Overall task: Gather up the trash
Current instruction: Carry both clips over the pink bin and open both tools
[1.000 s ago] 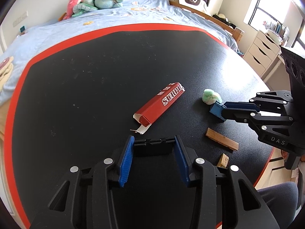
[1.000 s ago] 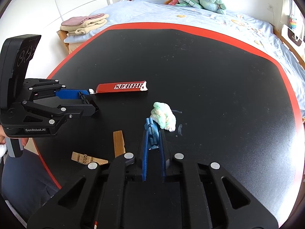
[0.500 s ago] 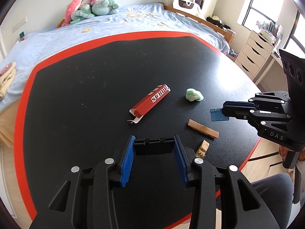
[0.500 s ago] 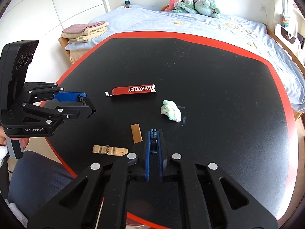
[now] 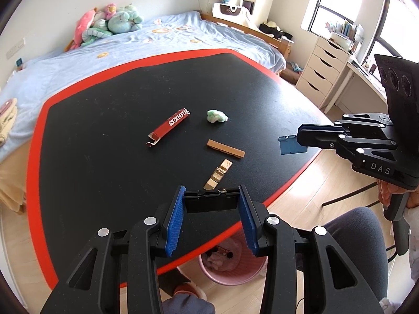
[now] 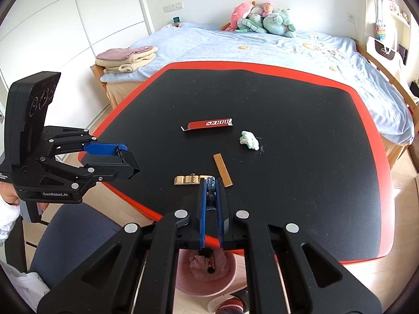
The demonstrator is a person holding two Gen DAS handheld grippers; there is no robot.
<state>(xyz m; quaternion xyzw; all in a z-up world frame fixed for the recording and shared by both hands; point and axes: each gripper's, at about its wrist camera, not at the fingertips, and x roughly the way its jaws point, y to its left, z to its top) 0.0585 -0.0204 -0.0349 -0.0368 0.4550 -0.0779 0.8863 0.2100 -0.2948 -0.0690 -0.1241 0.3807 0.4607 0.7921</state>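
On the black table [image 5: 104, 120] lie a red SURPR carton [image 5: 170, 126], a green-white crumpled wad [image 5: 216, 116], a flat wooden strip [image 5: 225, 148] and a notched wooden piece [image 5: 218, 174]. They also show in the right wrist view: carton [image 6: 209, 125], wad [image 6: 249, 140], strip [image 6: 222, 167], notched piece [image 6: 189, 180]. My left gripper [image 5: 211, 221] is open and empty, above the table's near edge. My right gripper [image 6: 211, 183] is shut and empty, raised over the near edge; it shows at the right of the left wrist view [image 5: 290, 145]. A pink trash bin [image 5: 230, 264] stands below.
The table has a red rim [image 6: 262, 65]. A bed [image 6: 262, 44] with plush toys [image 6: 262, 19] lies behind it. White drawers [image 5: 324, 70] stand at the right. The person's knees [image 5: 353, 235] are beside the bin [image 6: 207, 272].
Both grippers have pulled back and up from the table toward its near edge. The right gripper left the green wad. The pink bin has come into view below.
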